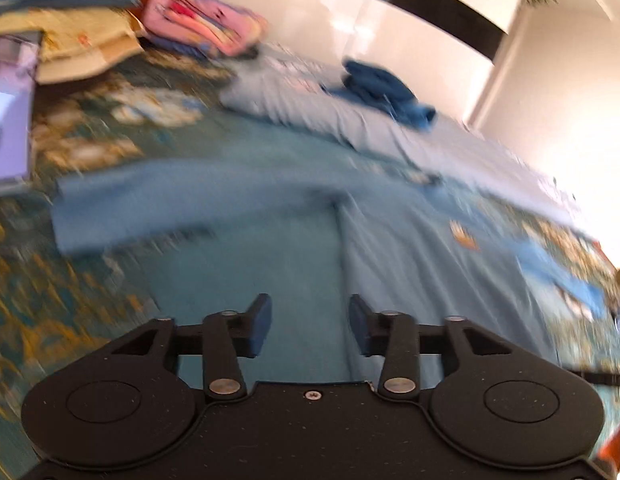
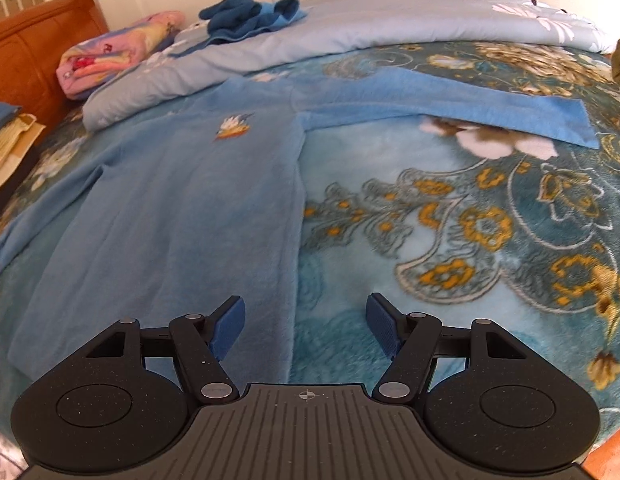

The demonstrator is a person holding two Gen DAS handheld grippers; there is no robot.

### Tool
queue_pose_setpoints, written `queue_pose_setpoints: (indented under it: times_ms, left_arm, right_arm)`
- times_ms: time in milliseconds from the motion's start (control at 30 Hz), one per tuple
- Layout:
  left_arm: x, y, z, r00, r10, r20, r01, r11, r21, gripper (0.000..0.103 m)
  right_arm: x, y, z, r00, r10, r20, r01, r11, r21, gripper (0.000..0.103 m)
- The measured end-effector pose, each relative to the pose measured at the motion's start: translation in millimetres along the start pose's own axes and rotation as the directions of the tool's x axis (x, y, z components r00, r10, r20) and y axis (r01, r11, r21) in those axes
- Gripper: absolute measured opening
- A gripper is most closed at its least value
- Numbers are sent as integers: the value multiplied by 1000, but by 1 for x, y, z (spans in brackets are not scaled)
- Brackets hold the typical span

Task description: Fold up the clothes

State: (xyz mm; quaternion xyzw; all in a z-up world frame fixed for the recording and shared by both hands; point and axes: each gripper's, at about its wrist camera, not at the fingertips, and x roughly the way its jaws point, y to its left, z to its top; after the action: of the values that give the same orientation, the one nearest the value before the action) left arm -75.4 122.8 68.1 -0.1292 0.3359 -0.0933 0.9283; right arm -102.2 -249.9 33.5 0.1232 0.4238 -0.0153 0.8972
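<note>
The blue shirt is lying flat on the bed, one sleeve stretching sideways. Both the left tongs and right tongs are hovering wide and empty; biting low, they are risking catching the plush blanket too.

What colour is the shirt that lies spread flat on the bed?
Light blue, with a small orange and white emblem. The shirt shows best in the right wrist view.

Both black speckled w/ silver pivot screws, blue pads: left gripper; right gripper ribbed grey.
</note>
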Motion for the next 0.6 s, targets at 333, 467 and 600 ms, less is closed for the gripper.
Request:
queue_pose_setpoints:
  times_ms: [333,467,600]
  left_arm:
    - [13,-31,-27,987,-80,-141,81,997,-1,51]
    - [17,-44,-36,990,-38,-133,43,998,36,50]
    - [16,-47,-38,989,-20,-148,20,1000,3,1]
  right_arm:
    - [-7,6,-11,995,96,-35,-95,995,39,23]
    - [-10,0,-16,989,143,-29,-139,984,115,12]
    - [-11,0,-21,988,154,-13,-151,981,122,5]
